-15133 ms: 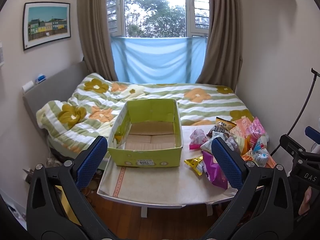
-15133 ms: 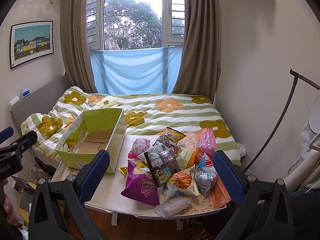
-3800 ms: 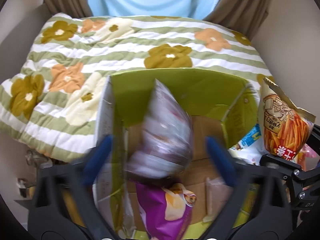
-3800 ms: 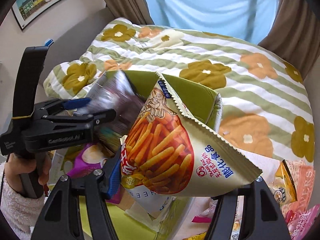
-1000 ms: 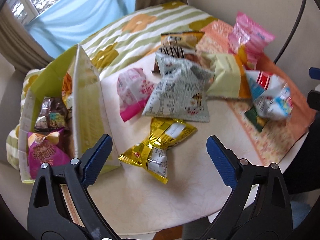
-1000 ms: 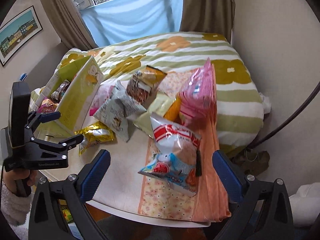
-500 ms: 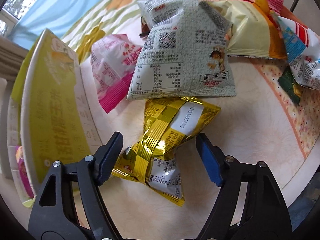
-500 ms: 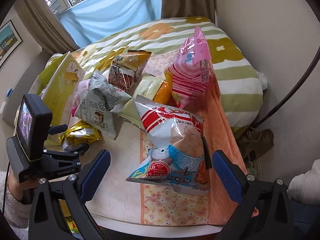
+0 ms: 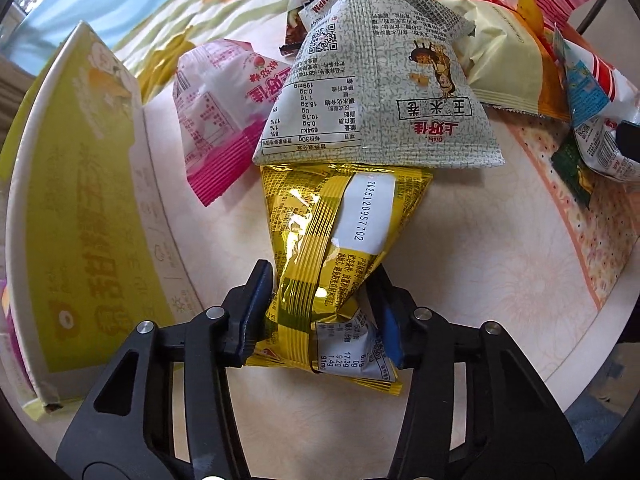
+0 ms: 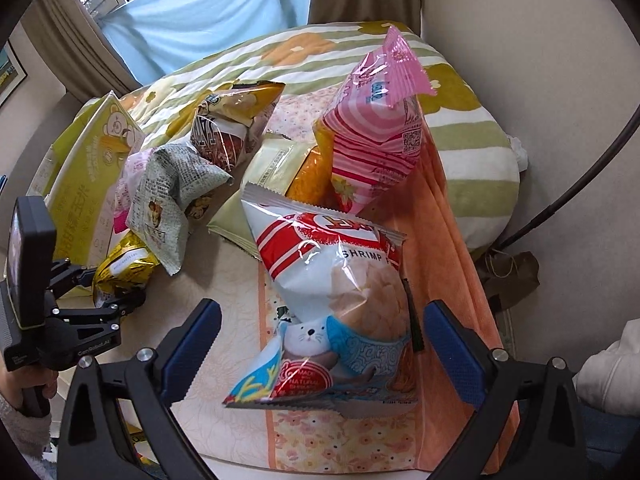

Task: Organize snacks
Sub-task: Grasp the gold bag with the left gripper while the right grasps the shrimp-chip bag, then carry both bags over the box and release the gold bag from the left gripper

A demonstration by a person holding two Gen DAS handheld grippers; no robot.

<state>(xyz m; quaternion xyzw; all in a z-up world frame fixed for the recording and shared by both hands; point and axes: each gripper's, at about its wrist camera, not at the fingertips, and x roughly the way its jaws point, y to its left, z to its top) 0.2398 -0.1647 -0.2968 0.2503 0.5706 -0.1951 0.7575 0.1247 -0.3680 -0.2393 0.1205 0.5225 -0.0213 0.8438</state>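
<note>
My left gripper (image 9: 322, 306) is shut on a gold foil snack bag (image 9: 336, 240) lying on the table, its far end under a grey-green bag (image 9: 380, 92). The green cardboard box (image 9: 76, 216) stands just left of it. The left gripper (image 10: 110, 290) and the gold bag (image 10: 124, 264) also show in the right wrist view. My right gripper (image 10: 320, 352) is open, its jaws on either side of a red-and-white shrimp chip bag (image 10: 340, 292), not touching it.
More snacks lie behind: a pink-and-white bag (image 9: 224, 108), a tall pink striped bag (image 10: 376, 128), a pale yellow bag (image 10: 272, 172) and a brown bag (image 10: 232, 128). An orange cloth (image 10: 448, 240) hangs over the table's right edge. The bed (image 10: 472, 128) lies beyond.
My left gripper has moved in and closed on the gold bag. My right gripper has dropped closer over the shrimp chip bag, still open.
</note>
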